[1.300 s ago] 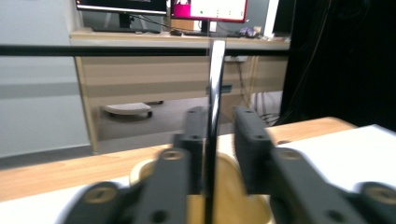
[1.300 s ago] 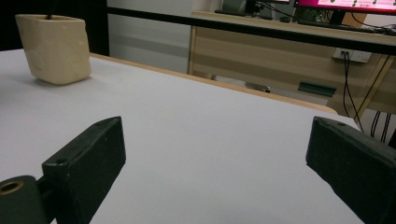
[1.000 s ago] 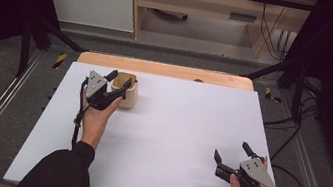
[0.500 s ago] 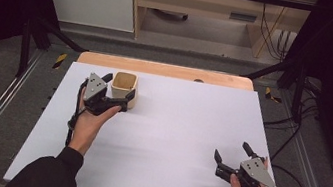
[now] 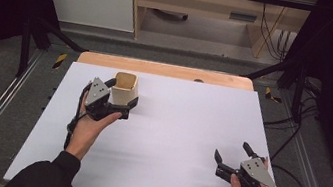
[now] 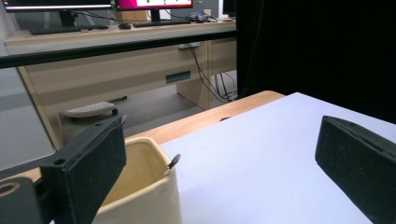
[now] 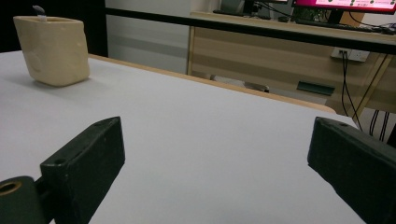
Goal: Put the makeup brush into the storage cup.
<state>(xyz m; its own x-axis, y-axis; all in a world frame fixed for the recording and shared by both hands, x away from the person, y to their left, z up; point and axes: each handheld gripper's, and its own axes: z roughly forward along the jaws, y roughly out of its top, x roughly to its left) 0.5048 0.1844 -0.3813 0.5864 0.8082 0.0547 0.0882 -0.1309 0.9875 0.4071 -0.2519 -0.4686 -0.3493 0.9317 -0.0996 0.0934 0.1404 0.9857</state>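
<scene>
- The white table [image 5: 158,163] is taking up most of the high view, with a strip of bare wood showing along its far edge; its near edge is being cut off by the bottom of the picture.
- The person's left forearm, in a dark sleeve, is coming in from the bottom left, and the sleeve is running out of the picture, so the elbow is hidden.
- The cream cup [image 5: 125,88] is standing upright on the far left part of the table, near the wooden strip. In the left gripper view the cup [image 6: 140,191] is being cut off at the bottom edge and partly covered by the near jaw.
- The left gripper [image 5: 122,97] is sitting just beside the cup with its jaws spread wide; they have just been opening. The cup is standing by the gap, with one jaw at its far side and the other at its near right corner, and the pads are not pressing on it. Whether a jaw is brushing the wall is hard to tell.
- The right gripper [image 5: 232,158] is resting near the table's front right corner, well apart from the cup, jaws wide and holding nothing; part of the hand is dropping below the picture.
- A small dark thing [image 6: 173,161] is poking up at the cup's rim; it is too small to make out.
</scene>
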